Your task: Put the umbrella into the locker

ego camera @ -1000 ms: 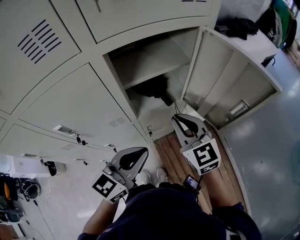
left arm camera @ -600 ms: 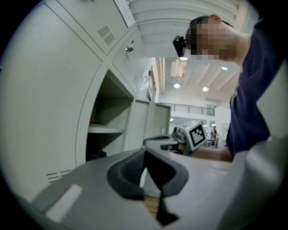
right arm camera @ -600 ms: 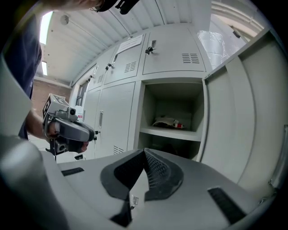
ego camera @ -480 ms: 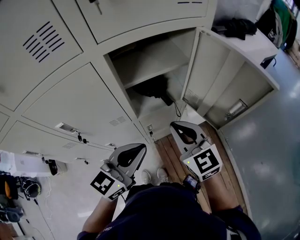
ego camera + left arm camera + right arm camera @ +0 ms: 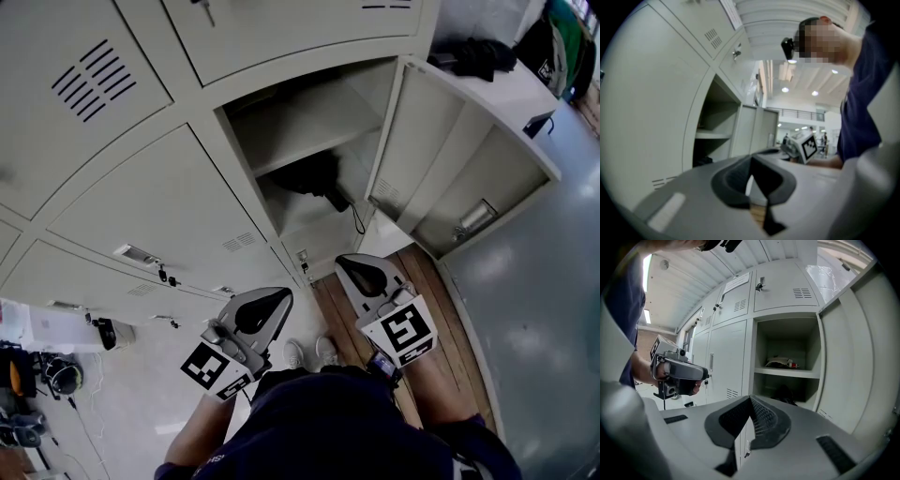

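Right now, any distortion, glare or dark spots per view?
Head view: wide-angle bends the locker edges; the umbrella is a featureless dark shape in the shaded lower compartment; soft sheen on the floor. Left gripper view: black fisheye corners, bright ceiling lights, a mosaic patch at top. Right gripper view: same fisheye border, locker interior evenly lit, bright patch top right.
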{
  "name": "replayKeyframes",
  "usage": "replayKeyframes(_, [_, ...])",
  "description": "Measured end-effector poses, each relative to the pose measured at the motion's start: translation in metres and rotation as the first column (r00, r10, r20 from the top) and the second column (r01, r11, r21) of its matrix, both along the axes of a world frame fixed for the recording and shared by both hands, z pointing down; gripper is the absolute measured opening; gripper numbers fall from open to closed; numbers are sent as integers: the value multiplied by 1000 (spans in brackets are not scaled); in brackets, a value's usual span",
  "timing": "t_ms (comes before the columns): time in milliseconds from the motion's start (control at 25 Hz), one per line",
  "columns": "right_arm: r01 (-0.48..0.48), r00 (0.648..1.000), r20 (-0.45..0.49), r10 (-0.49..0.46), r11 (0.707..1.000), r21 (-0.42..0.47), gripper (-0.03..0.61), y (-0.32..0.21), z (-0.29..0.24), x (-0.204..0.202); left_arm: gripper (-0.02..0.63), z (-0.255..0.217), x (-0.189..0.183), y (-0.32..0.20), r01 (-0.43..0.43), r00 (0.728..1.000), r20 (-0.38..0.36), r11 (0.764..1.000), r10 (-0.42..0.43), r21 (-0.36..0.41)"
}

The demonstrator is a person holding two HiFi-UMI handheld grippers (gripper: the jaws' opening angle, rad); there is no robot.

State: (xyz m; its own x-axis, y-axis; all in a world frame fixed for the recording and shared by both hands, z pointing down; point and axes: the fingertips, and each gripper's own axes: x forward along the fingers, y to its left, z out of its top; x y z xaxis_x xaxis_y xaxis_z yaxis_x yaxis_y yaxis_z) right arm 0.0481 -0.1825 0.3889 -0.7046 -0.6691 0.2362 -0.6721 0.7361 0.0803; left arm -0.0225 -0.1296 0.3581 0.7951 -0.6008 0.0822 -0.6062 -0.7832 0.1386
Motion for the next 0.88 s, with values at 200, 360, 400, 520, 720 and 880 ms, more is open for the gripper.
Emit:
replayKeyframes(200, [-6,1000,5,6,1000,-3,6,1,1,0,0,1,0,2,-3,1000,0,1000,3,-2])
replayKeyframes(360, [-3,1000,4,3,1000,-6,6,3,1,-2,0,2,-1,4,-4,1000,-1,1000,4,-5])
replayKeyframes(400, [-3,1000,1,3,1000,-6,6,3,1,-2,0,3,-1,4,-4,1000,-2,1000,4,-6])
replayKeyframes(520, [-3,1000,-5,3,1000,-12,6,4,4,-2,0,3,-1,5,-2,1000,-5,1000,2,-6])
replayKeyframes(720, [-12,1000,-26,11,1000,-23,6,4,12,0,0,6,-4,5,1,1000,-8,1000,-1,-12])
replayKeyframes(880, [-19,999,-49,17,999,-27,6,4,17,1,0,6,-6,6,2,1000,-10,1000,-3,-16])
